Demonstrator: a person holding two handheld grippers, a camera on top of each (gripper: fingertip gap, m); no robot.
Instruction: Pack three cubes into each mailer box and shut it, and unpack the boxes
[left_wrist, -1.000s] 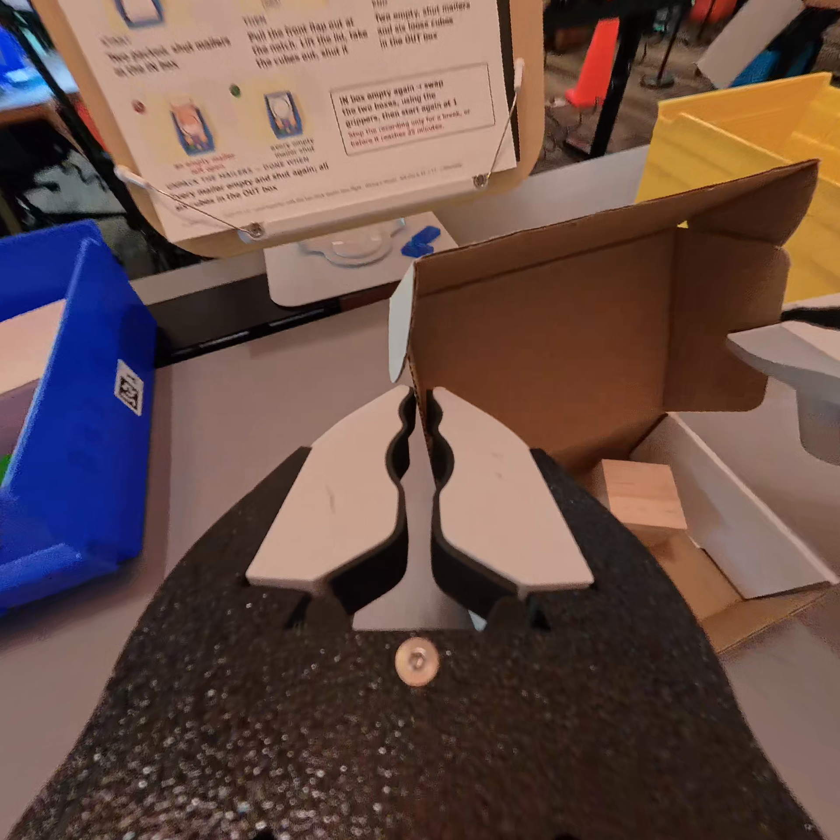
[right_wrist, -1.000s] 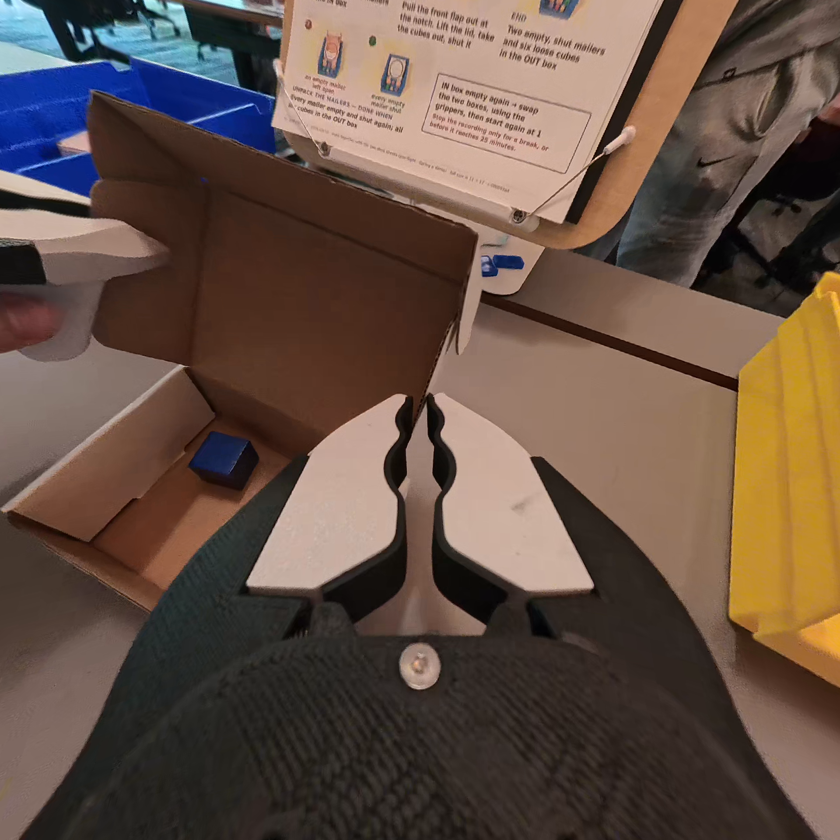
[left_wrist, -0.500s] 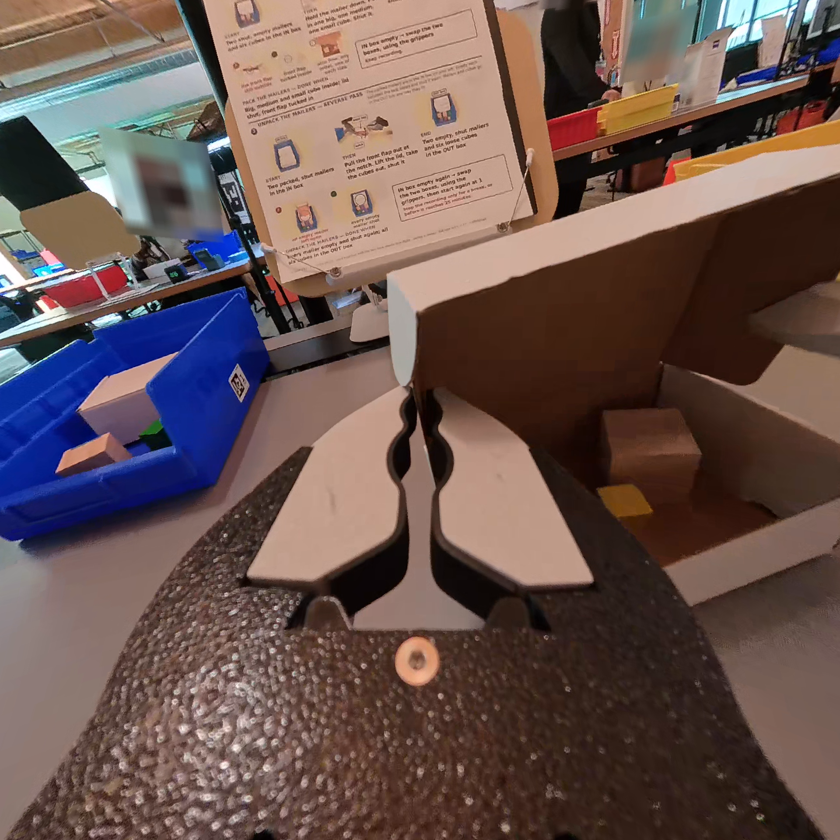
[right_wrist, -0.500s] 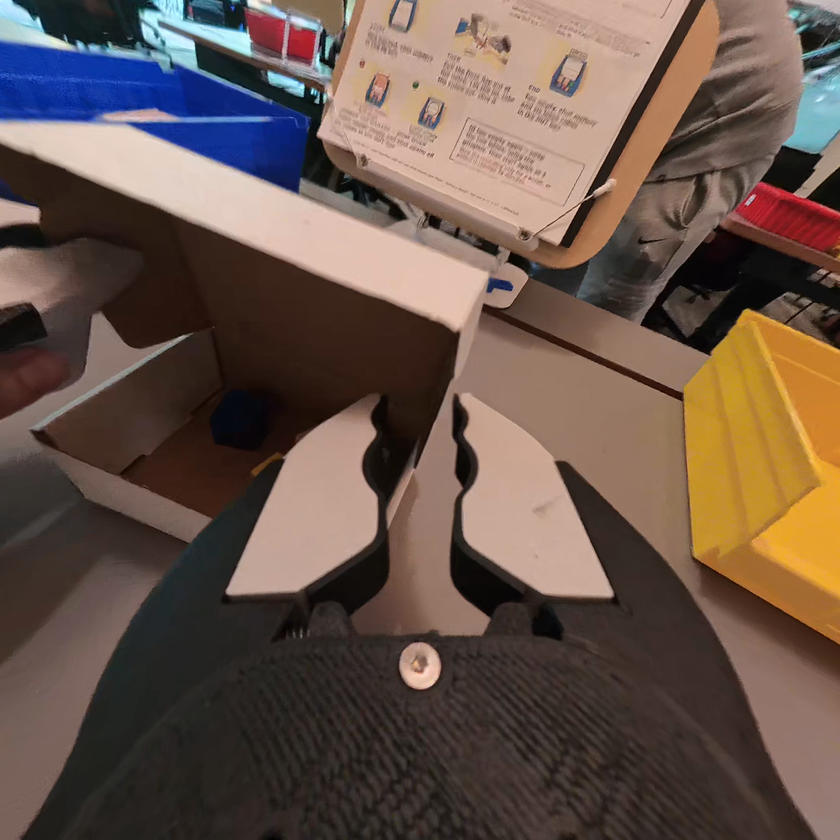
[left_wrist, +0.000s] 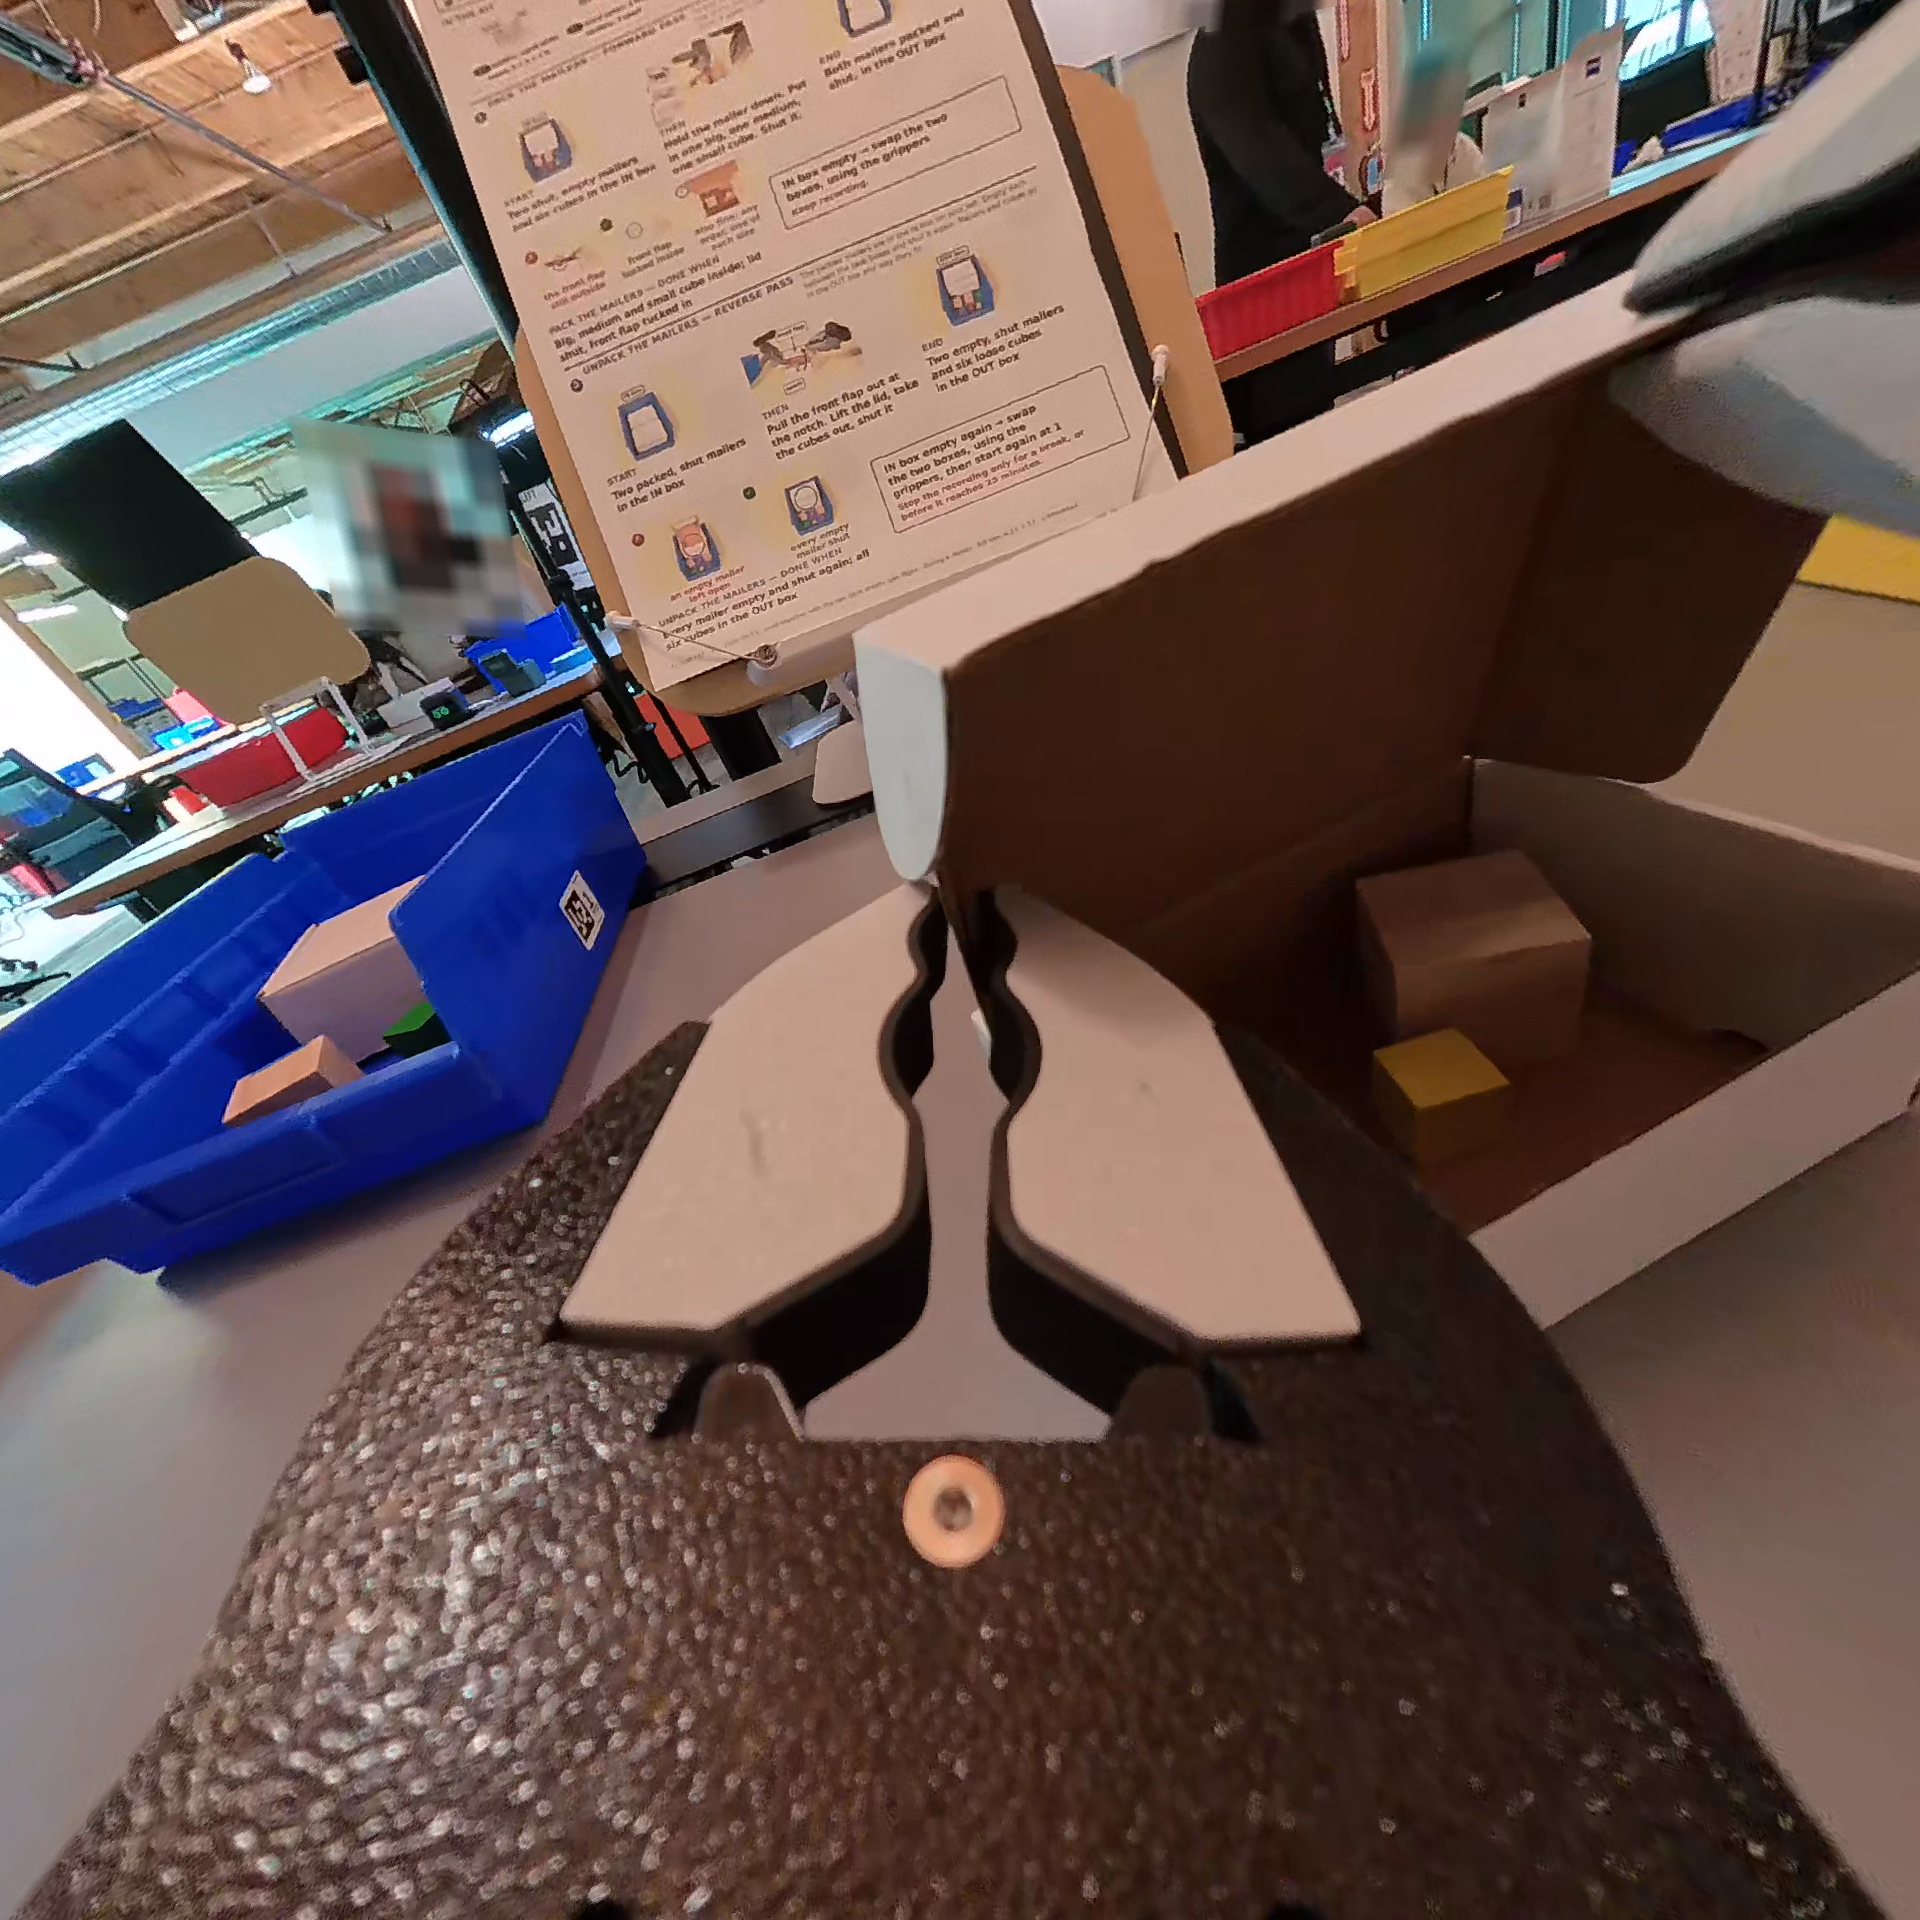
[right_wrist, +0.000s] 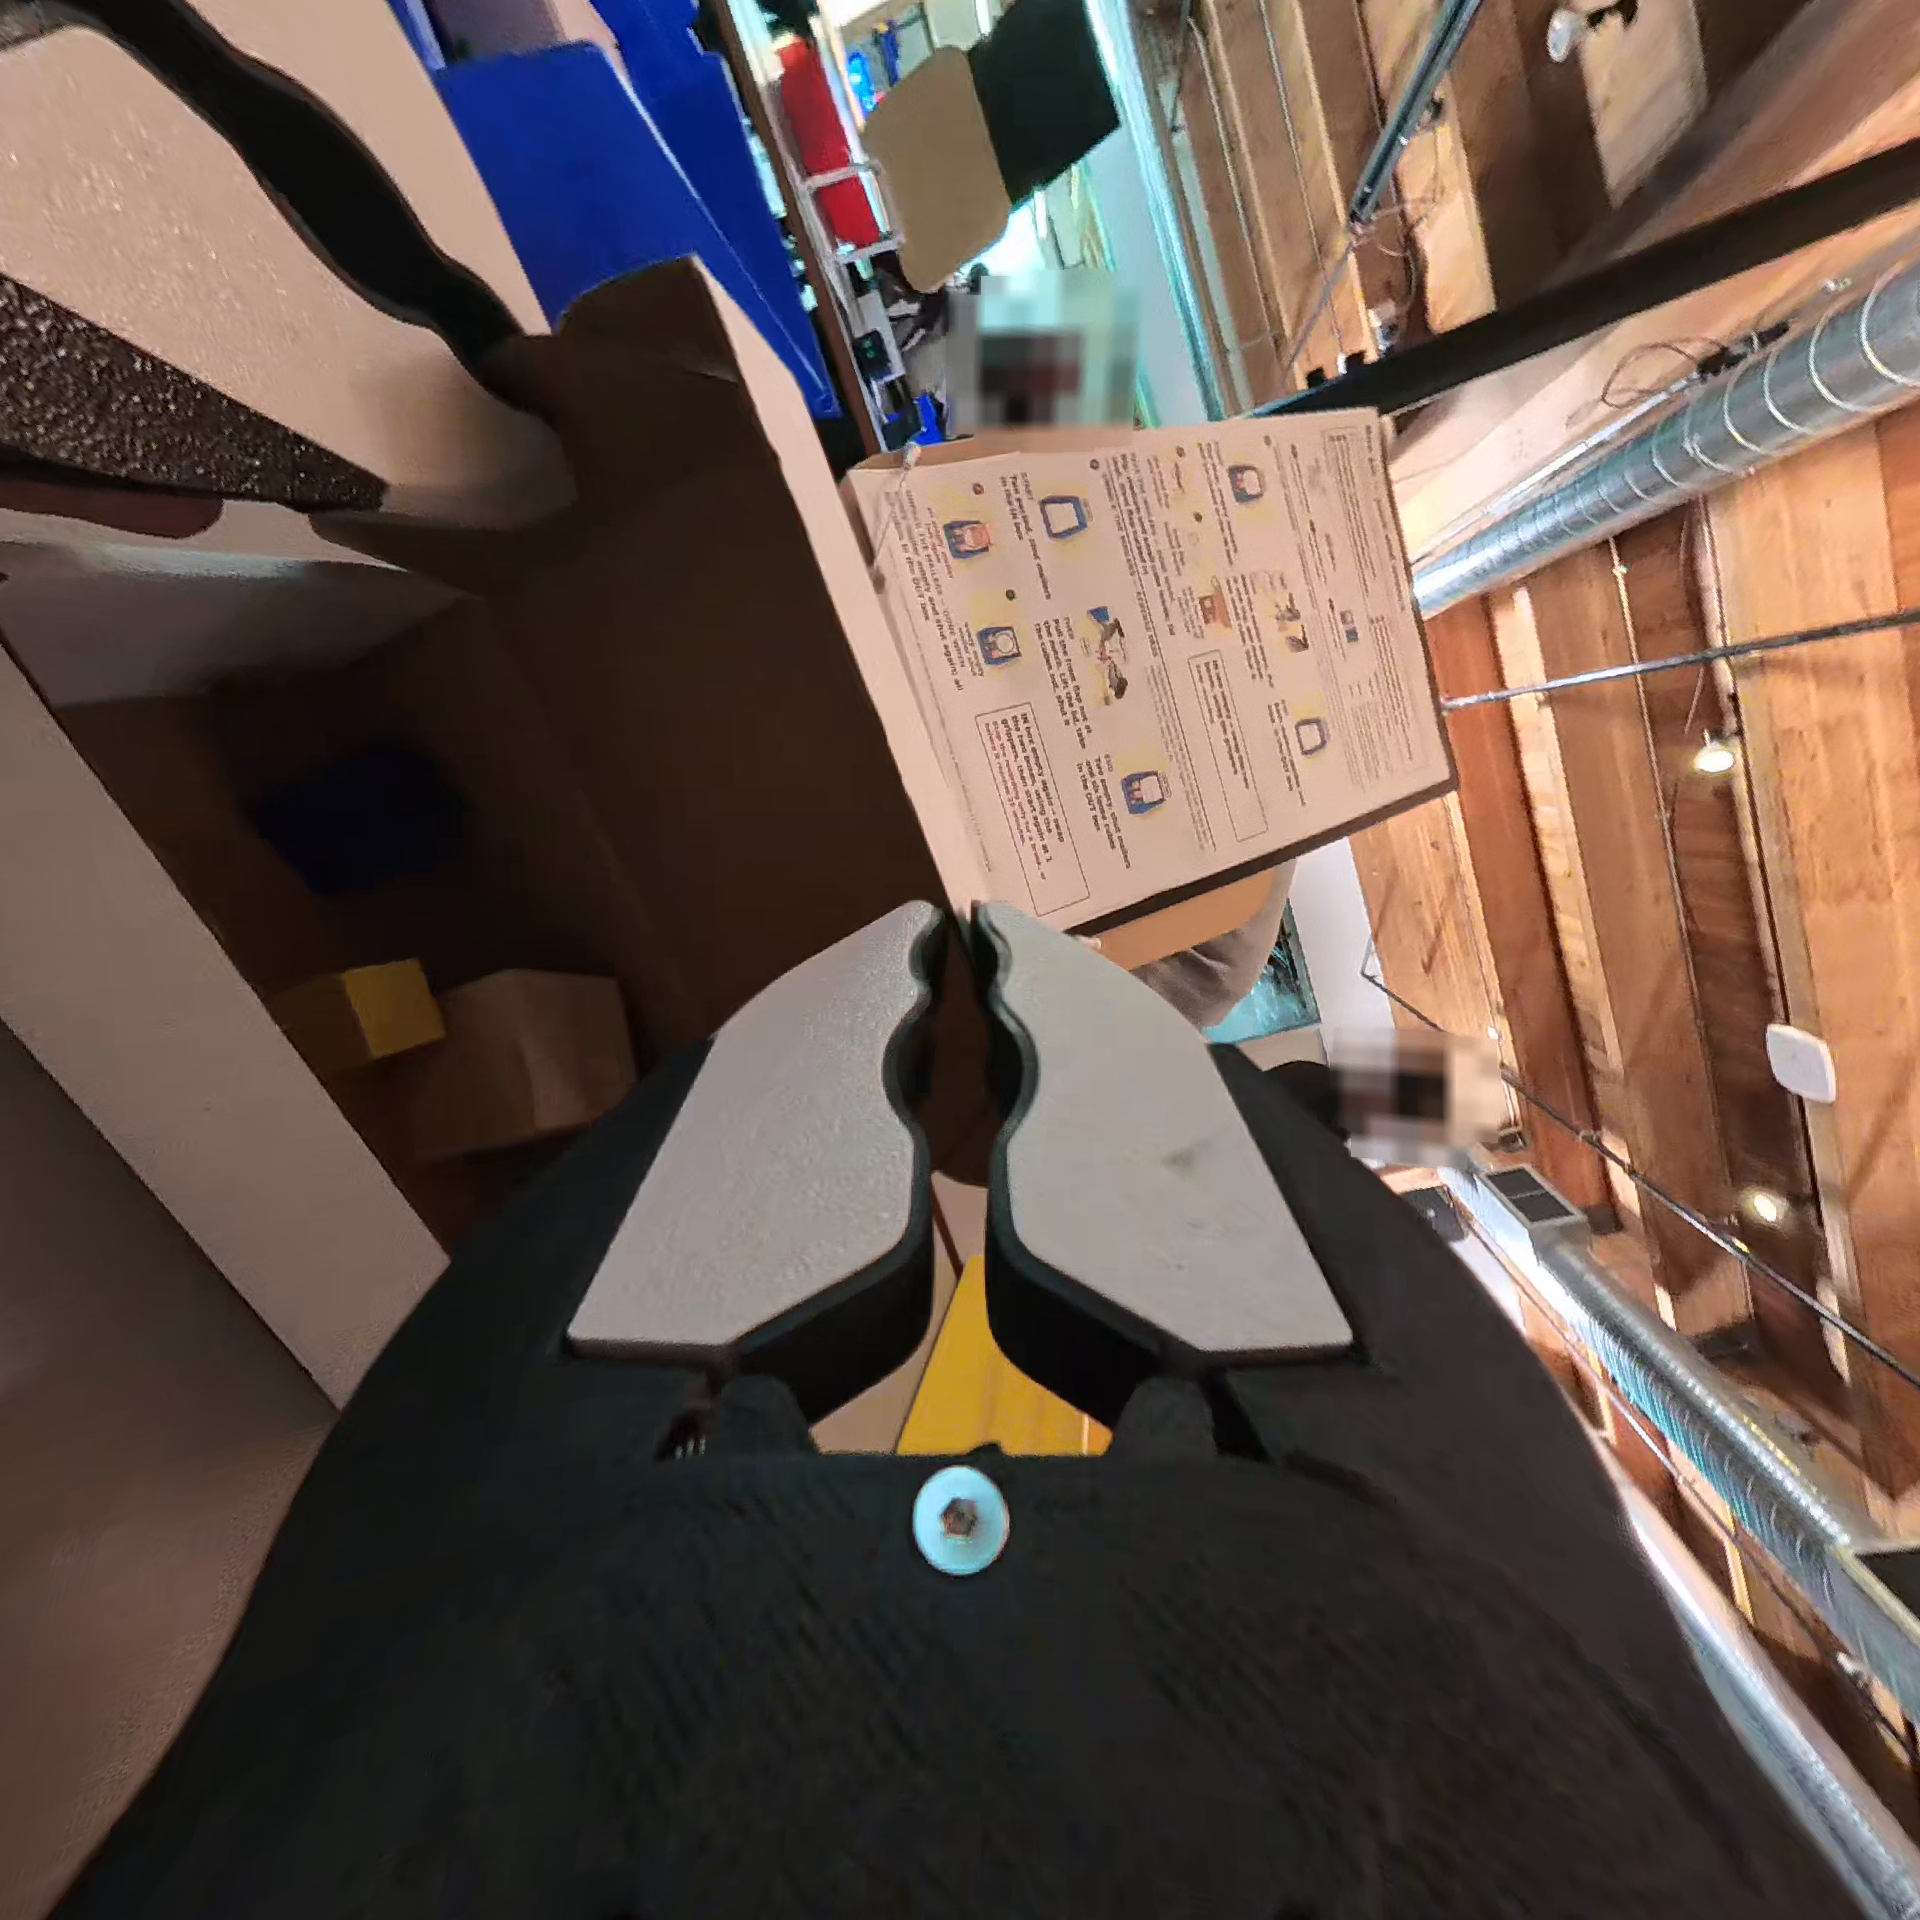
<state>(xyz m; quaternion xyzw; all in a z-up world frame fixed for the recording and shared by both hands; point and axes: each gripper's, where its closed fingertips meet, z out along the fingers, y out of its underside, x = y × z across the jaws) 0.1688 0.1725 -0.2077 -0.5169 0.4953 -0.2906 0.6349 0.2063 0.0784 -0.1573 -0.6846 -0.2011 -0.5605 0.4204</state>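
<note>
A white mailer box (left_wrist: 1714, 1132) stands open on the grey table, its brown-lined lid (left_wrist: 1247, 675) tipped forward over the tray. Inside lie a big wooden cube (left_wrist: 1475, 956), a small yellow cube (left_wrist: 1439, 1081) and a dim blue cube (right_wrist: 353, 821). My left gripper (left_wrist: 958, 920) is shut on the lid's left side flap. My right gripper (right_wrist: 961, 920) is rolled onto its side and shut on the lid's right edge (right_wrist: 821, 499); it also shows at the top right of the left wrist view (left_wrist: 1766, 312). The yellow cube (right_wrist: 384, 1008) and wooden cube (right_wrist: 520, 1060) show in the right wrist view too.
A blue bin (left_wrist: 520, 935) on the left holds a second white mailer (left_wrist: 343, 977), a small wooden cube (left_wrist: 291, 1075) and a green cube (left_wrist: 416, 1029). An instruction board (left_wrist: 831, 312) stands behind the box. A yellow bin (right_wrist: 987, 1382) is on the right. One gripper's finger ends stand about 12 cm off the other's.
The lid has swung from upright down over the tray. The right gripper opened a little, then shut and rolled sideways. Both cameras now tilt up.
</note>
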